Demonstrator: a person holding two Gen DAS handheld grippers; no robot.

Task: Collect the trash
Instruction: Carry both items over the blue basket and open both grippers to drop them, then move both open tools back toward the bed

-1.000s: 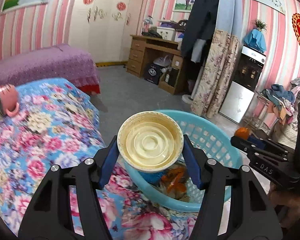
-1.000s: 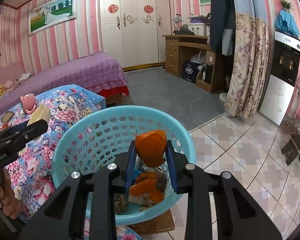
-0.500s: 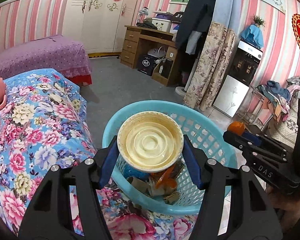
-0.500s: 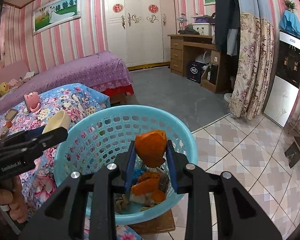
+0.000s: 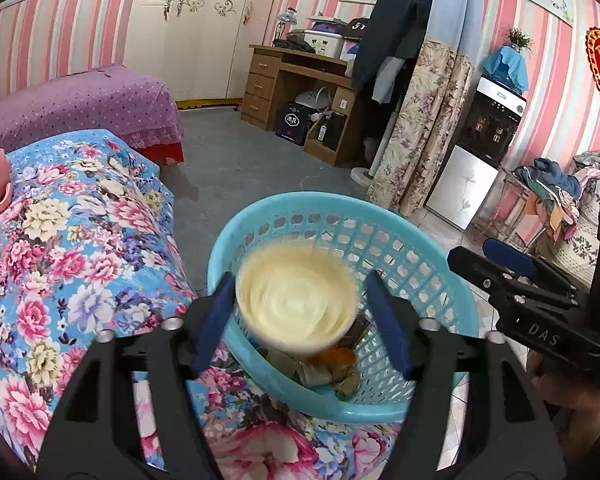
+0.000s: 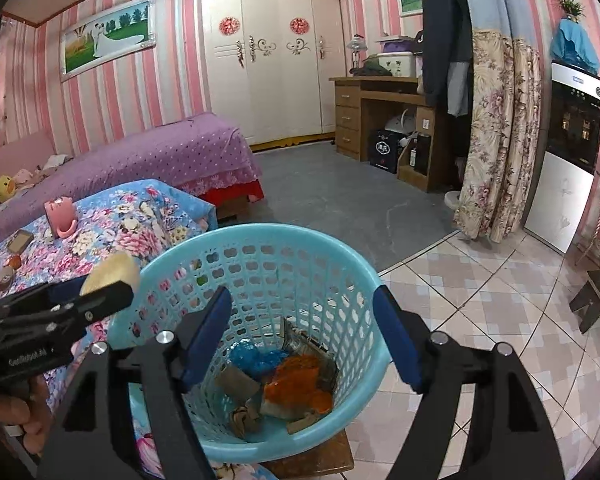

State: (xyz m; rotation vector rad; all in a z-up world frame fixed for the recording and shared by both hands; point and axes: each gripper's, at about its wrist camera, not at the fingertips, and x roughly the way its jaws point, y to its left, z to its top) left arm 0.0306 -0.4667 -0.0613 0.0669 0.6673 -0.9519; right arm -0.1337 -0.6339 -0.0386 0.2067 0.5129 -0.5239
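Dropping trash into the blue basket: right gripper opening, empty; left gripper opening, releasing the blurred cream cup; next, more litter on the left.

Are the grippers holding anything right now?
Nothing is gripped. The left gripper is opening, and the blurred cream bowl sits loose between its pads above the blue basket. The right gripper is opening too, with nothing between its pads.

**Bedroom beyond the work**

A pink mug sits on the floral bedspread. Behind it lies a purple bed; a white wardrobe and a wooden desk line the striped walls beside a floral curtain.
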